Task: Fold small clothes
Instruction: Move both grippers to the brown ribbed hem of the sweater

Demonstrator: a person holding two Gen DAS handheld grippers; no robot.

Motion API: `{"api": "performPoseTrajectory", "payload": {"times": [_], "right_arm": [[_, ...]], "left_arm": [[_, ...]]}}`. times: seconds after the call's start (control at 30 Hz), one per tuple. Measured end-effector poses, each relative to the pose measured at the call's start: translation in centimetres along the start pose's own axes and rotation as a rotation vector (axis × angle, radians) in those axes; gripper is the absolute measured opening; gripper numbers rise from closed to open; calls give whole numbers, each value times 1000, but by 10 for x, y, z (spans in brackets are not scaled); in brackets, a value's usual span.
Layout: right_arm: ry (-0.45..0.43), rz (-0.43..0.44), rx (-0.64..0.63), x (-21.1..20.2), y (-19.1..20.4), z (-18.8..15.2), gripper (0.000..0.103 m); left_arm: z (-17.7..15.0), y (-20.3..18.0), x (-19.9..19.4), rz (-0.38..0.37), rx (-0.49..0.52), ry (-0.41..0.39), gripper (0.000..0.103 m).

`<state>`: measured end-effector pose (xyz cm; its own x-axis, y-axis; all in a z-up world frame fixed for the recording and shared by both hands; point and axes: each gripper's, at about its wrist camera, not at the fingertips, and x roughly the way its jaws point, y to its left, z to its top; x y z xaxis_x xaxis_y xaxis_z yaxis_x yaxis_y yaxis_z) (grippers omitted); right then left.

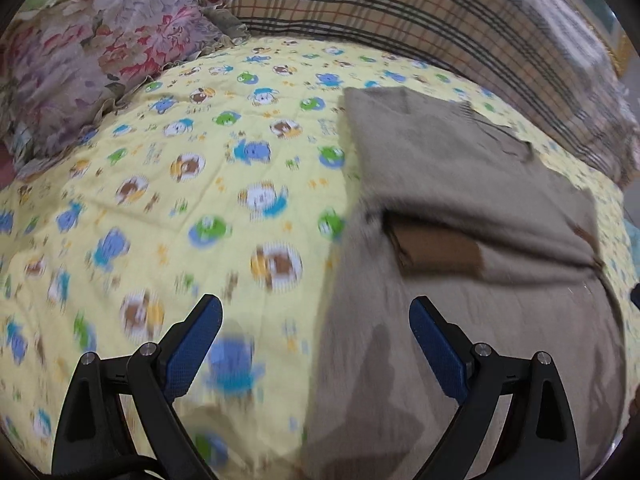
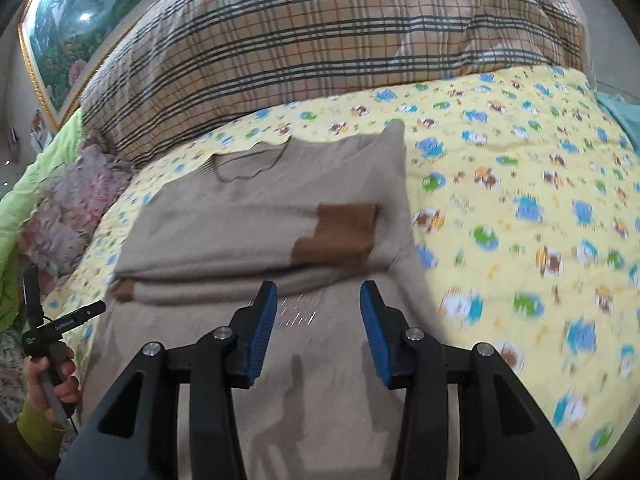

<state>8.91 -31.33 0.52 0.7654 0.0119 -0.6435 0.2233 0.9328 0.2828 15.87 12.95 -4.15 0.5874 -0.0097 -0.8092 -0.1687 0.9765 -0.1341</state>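
Far left, a ruffled floral-print pillow lies on a yellow quilt w/ cartoon animal print; above it, the left gripper, black w/ blue pads, is wide open, nothing between the jaws; right of centre on the quilt lies the beige knit sweater w/ brown patch, partly folded, top layer doubled over; the right gripper hovers over the sweater's near part, jaws part open, gripping nothing; behind, a tan plaid blanket.
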Motion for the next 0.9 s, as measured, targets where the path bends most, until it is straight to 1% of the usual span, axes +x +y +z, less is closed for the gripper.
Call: {"api": "performPoseTrajectory", "payload": {"times": [0.13, 0.37, 0.43, 0.5, 0.53, 0.67, 0.8, 0.9], "right_arm": [[4, 28, 12, -15, 7, -22, 46], [7, 42, 27, -46, 10, -61, 47], [4, 45, 26, -55, 9, -69, 49], [-1, 41, 25, -65, 8, -78, 54], [-2, 37, 24, -68, 7, -82, 55], [-3, 20, 35, -83, -2, -96, 55], [-11, 5, 48, -100, -11, -109, 55], [-24, 18, 56, -113, -18, -118, 56]], "left_arm": [[-27, 0, -26, -60, 21, 20, 95], [-73, 0, -57, -68, 82, 51, 95], [-84, 3, -63, -66, 86, 62, 95], [-93, 6, -66, -68, 83, 72, 95], [-98, 8, -68, -72, 76, 80, 95], [-112, 11, -76, -87, 71, 90, 95], [-125, 9, -83, -108, 94, 104, 95], [-138, 7, -87, -141, 110, 127, 95]]}}
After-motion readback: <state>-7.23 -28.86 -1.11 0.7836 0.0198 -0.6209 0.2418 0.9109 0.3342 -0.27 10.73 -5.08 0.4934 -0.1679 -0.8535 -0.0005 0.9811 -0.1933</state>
